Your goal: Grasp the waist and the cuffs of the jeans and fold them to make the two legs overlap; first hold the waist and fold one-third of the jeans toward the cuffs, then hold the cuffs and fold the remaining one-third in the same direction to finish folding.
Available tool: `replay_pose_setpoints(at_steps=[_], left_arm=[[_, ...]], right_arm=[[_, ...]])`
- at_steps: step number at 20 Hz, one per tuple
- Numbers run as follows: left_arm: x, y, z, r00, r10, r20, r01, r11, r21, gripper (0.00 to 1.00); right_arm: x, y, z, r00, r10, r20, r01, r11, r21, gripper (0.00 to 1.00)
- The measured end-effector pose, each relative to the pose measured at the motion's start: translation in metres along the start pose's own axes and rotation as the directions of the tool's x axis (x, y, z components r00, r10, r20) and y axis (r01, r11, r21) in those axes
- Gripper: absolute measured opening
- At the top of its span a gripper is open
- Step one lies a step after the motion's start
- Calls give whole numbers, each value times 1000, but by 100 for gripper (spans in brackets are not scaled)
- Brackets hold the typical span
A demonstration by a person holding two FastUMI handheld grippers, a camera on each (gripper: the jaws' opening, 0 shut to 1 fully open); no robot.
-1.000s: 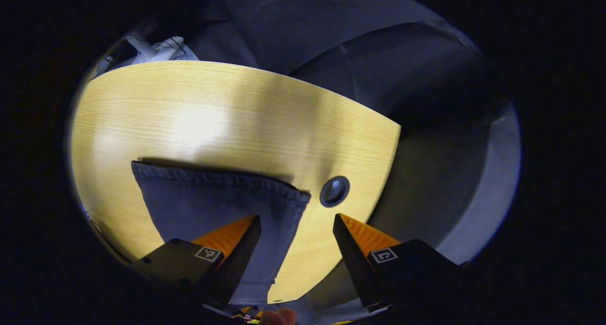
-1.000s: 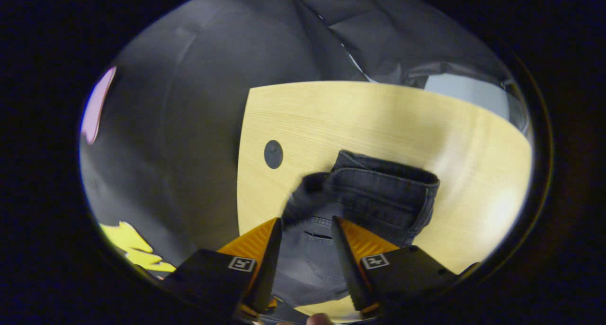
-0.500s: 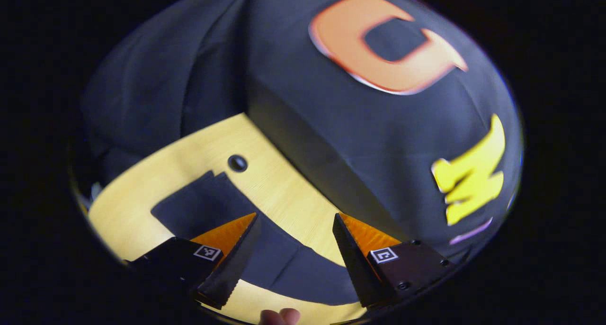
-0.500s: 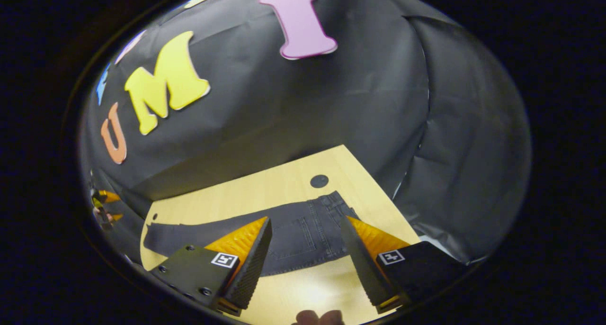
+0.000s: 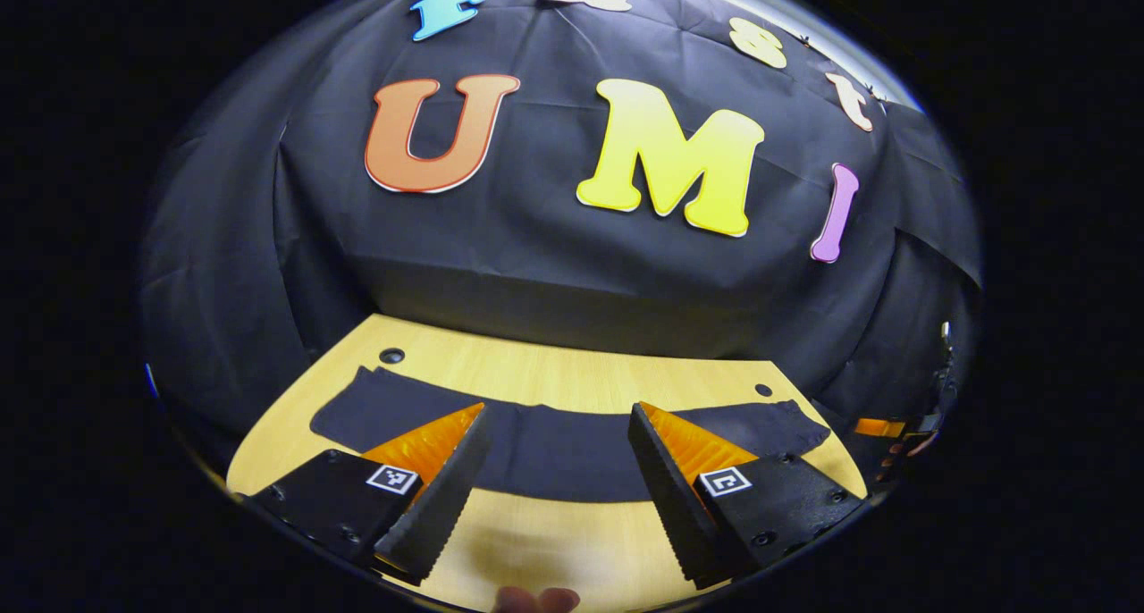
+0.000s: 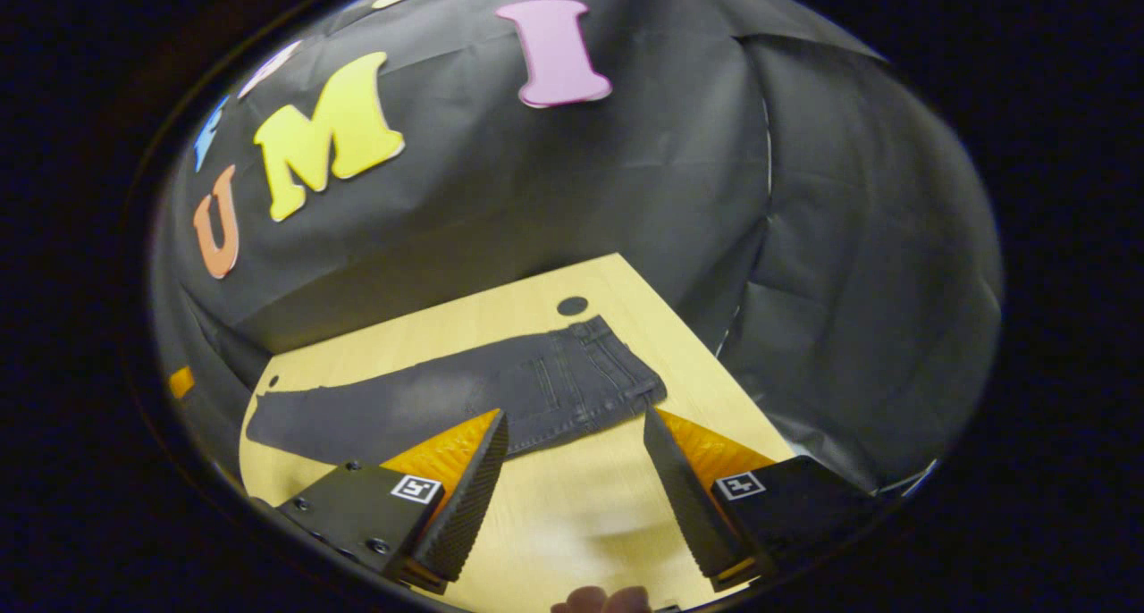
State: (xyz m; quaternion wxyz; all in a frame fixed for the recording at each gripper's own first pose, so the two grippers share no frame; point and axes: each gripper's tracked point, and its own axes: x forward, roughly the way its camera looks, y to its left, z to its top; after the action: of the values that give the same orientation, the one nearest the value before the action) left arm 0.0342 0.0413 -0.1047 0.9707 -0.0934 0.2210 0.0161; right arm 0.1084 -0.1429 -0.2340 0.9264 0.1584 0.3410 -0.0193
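Dark grey jeans point(image 6: 465, 398) lie flat along the wooden table point(image 6: 572, 506), the two legs one on top of the other. The waist point(image 6: 617, 367) points right near the table's end and the cuffs point(image 6: 264, 416) lie at the left. In the left gripper view the jeans point(image 5: 554, 448) run as a dark strip across the table. My left gripper point(image 5: 559, 416) is open and held above the table's near side, touching nothing. My right gripper point(image 6: 574, 416) is also open, back from the waist, with nothing between its fingers.
The table top has a round hole point(image 6: 572, 306) beyond the waist and a small one point(image 6: 273, 382) by the cuffs. Black cloth wall stands close behind and to the right of the table. Bare wood point(image 5: 554, 541) lies in front of the jeans.
Both grippers have drawn back and up from the jeans. A second ago the left hovered over the cuffs and the right, less widely open, over the waist. The jeans now lie spread out.
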Motion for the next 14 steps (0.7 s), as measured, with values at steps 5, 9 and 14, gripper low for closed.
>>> replay_pose_setpoints(at_steps=[5, 9, 14], left_arm=[[-25, -15, -22, 996, 60, -61, -60, 998, 2, 98], [-36, -20, -36, 989, 105, -105, -107, 994, -14, 98], [-40, -19, -53, 980, 138, -142, -143, 989, -28, 98]], right_arm=[[74, -41, -18, 994, 4, -107, 28, 954, 298, 97], [122, -51, -11, 993, -8, -118, 56, 912, 406, 98], [149, -44, -11, 985, -84, -150, 134, 922, 364, 97]])
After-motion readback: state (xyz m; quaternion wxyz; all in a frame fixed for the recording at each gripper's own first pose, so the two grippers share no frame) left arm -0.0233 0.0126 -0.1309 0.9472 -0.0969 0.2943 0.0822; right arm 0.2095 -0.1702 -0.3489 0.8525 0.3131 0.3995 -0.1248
